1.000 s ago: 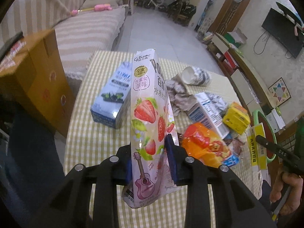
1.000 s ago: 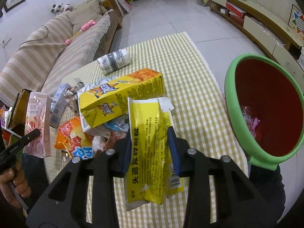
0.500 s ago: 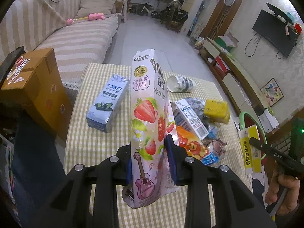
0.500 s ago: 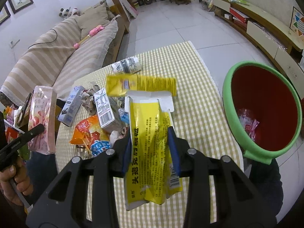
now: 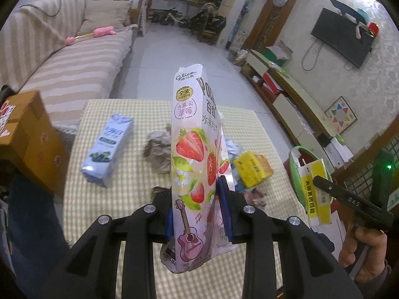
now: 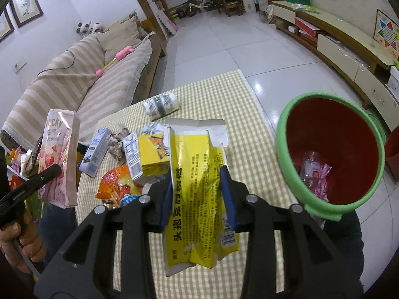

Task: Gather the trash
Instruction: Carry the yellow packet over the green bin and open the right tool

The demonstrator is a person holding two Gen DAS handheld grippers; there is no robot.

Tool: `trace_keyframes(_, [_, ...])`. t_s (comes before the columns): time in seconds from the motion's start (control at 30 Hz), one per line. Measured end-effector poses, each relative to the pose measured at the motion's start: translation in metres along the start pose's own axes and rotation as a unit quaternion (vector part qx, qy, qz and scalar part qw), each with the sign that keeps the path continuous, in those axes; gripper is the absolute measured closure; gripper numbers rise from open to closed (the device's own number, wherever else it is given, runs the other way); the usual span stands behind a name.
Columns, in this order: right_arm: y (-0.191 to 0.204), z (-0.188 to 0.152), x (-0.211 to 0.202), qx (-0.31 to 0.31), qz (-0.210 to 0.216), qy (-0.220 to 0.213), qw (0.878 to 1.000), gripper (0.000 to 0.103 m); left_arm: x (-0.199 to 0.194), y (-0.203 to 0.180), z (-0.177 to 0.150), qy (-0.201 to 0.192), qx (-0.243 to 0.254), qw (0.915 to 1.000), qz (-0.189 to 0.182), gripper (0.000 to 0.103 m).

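1. Left wrist view: my left gripper (image 5: 197,209) is clamped on a pink strawberry snack box (image 5: 197,149), which stands upright between the blue pads, clear of the table.
2. On the checked tablecloth (image 5: 139,199) below lie a blue and white carton (image 5: 107,152), a crumpled wrapper (image 5: 158,149) and a yellow carton (image 5: 251,168). I read the yellow carton as crushed, though the picture is soft there.
3. At the right edge, a hand (image 5: 361,246) carries the other tool with a yellow box (image 5: 315,194) in front of the green bin (image 5: 294,154).
4. Right wrist view: my right gripper (image 6: 197,194) is clamped on the flattened yellow box (image 6: 197,186), its top flap open, held above the tablecloth (image 6: 249,154).
5. The green bin (image 6: 291,174), red inside, stands just off the table's right side with pink wrappers (image 6: 315,177) at its bottom.
6. Left of the box, an orange packet (image 6: 112,186), cartons and a paper cup (image 6: 162,104) lie on the table; the pink box (image 6: 58,159) hangs at far left.
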State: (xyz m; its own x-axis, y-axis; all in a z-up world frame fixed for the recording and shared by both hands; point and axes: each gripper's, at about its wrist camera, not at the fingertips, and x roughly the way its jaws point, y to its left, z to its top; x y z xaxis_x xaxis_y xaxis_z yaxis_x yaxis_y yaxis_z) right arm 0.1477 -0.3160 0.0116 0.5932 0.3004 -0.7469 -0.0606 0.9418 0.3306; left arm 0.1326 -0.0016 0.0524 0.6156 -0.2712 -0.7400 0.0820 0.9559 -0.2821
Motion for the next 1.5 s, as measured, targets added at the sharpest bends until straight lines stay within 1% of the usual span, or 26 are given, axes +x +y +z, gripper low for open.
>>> trace_keyframes(0.23, [-0.029,0.006,-0.013,0.017,-0.018,-0.019,1.0,0.069,0.014,-0.04,0.007,0.008,0.026,0.9992,-0.029,0.076])
trace_keyframes(0.5, [-0.078,0.018,-0.035,0.05,-0.04,-0.049,0.997,0.069,0.037,-0.108,0.018,0.022,0.065,0.995,-0.073,0.076])
trace_keyframes(0.77, [-0.132,0.028,-0.063,0.088,-0.058,-0.089,0.99,0.069,0.066,-0.18,0.023,0.042,0.109,0.9871,-0.11,0.075])
trace_keyframes(0.97, [-0.163,0.035,-0.075,0.11,-0.07,-0.105,0.986,0.069,0.096,-0.236,0.02,0.062,0.137,0.979,-0.138,0.075])
trace_keyframes(1.07, [-0.176,0.037,-0.077,0.122,-0.072,-0.11,0.984,0.069,0.109,-0.258,0.02,0.07,0.146,0.9758,-0.148,0.075])
trace_keyframes(1.23, [-0.192,0.041,-0.074,0.134,-0.073,-0.11,0.982,0.069,0.13,-0.285,0.02,0.084,0.148,0.9721,-0.161,0.075])
trace_keyframes(1.33, [-0.201,0.043,-0.071,0.14,-0.072,-0.108,0.982,0.068,0.138,-0.294,0.018,0.089,0.15,0.9709,-0.165,0.075])
trace_keyframes(1.5, [-0.211,0.043,-0.066,0.146,-0.071,-0.104,0.981,0.068,0.152,-0.305,0.016,0.101,0.152,0.9706,-0.158,0.074])
